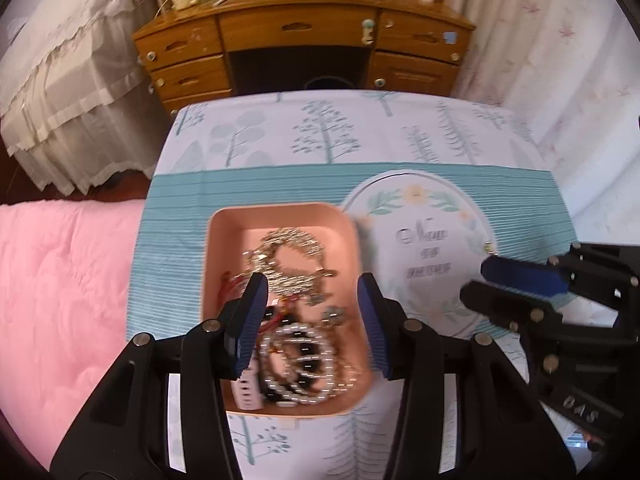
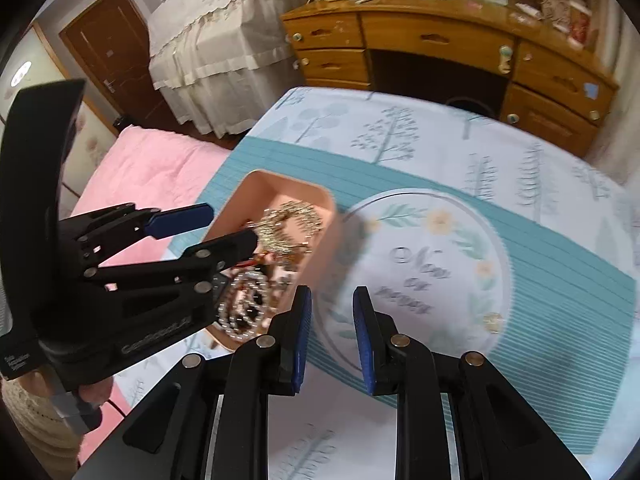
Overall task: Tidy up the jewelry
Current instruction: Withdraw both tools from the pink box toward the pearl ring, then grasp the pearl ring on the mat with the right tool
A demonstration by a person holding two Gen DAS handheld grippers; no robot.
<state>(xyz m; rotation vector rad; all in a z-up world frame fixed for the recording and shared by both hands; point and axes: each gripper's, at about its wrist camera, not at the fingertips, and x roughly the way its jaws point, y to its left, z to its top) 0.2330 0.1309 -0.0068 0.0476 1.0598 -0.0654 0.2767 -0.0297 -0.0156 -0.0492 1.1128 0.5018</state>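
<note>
A pink tray (image 1: 280, 211) (image 2: 289, 181) sits on the teal-striped part of the tablecloth. Inside it lie a gold chain necklace (image 1: 289, 254) (image 2: 292, 224), pearl bead strands (image 1: 298, 364) (image 2: 244, 304), a red cord (image 1: 231, 285) and a small white piece (image 1: 248, 394). My left gripper (image 1: 312, 284) (image 2: 231, 224) hovers over the tray, open, with nothing between its pads. My right gripper (image 2: 332, 294) (image 1: 476, 278) hangs to the right of the tray over the round printed emblem (image 2: 420, 272). Its jaws stand a little apart and empty. A small shiny bit (image 1: 488, 245) lies on the cloth, too blurred to identify.
The tablecloth (image 1: 360, 136) with its tree print covers the table. Behind it stands a wooden desk (image 1: 300, 28) (image 2: 440, 40) cluttered on top. A pink quilt (image 1: 60, 280) lies to the left, lace-covered furniture (image 1: 52, 80) at the back left, and a curtain (image 1: 560, 60) on the right.
</note>
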